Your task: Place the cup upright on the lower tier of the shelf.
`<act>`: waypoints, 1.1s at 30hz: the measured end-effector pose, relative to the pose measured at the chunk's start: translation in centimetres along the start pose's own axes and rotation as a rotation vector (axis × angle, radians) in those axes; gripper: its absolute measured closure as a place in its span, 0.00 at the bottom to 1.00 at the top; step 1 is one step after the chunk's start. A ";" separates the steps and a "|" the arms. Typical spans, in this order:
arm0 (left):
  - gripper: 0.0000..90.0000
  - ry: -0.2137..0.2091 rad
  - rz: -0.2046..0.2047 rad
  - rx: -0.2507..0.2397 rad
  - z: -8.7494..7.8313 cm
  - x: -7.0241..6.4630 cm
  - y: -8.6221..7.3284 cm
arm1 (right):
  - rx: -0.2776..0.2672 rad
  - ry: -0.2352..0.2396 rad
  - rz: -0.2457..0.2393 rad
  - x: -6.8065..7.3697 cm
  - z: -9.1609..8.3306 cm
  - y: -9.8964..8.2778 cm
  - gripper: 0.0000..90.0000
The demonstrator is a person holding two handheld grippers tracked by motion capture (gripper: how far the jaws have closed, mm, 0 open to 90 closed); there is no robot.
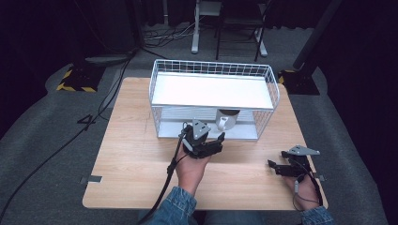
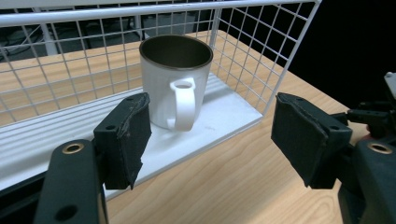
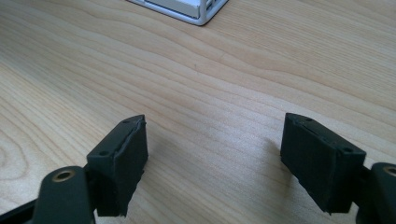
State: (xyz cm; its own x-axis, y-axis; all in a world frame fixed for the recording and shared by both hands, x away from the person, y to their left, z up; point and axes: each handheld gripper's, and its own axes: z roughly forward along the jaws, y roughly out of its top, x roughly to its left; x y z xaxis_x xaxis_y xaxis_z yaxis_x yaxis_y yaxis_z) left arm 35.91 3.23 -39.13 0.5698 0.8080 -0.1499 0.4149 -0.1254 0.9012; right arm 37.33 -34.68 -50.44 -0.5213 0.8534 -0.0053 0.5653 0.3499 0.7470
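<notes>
In the high view the rack's (image 1: 213, 91) white upper shelf hides most of the mug (image 1: 225, 121), leaving only its lower body and handle showing. In the right gripper view the rack (image 3: 187, 10) is cut off by the top edge, with just one corner visible. In the left gripper view the other gripper (image 2: 380, 116) is cropped at the right edge

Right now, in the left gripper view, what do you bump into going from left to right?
Left black pad → white mug on the rack's bottom shelf → right black pad → the other tool at the far right edge.
</notes>
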 end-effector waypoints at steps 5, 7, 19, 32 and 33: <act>0.30 0.001 0.017 -0.004 -1.6 0.7 -0.5 | 0.000 0.000 0.000 0.0 0.0 0.0 0.26; 0.30 -0.004 0.038 -0.009 -2.2 1.1 -0.8 | 0.000 0.000 0.000 0.0 0.0 0.0 0.26; 0.29 0.040 0.062 0.011 -6.1 4.6 -3.3 | 0.000 0.000 0.000 0.0 0.0 0.0 0.26; 0.26 0.041 0.068 0.103 -8.5 8.5 -6.8 | 0.000 0.000 0.000 0.0 0.0 0.0 0.26; 0.25 0.041 0.068 0.103 -8.5 8.5 -6.8 | 0.000 0.000 0.000 0.0 0.0 0.0 0.26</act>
State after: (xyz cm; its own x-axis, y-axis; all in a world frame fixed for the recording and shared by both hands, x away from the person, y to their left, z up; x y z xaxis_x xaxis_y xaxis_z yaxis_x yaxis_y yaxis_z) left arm 31.90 15.85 -43.04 0.5707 0.8180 -0.0714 0.4480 -0.2373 0.8619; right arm 37.33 -34.67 -50.44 -0.5211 0.8535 -0.0055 0.5649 0.3497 0.7473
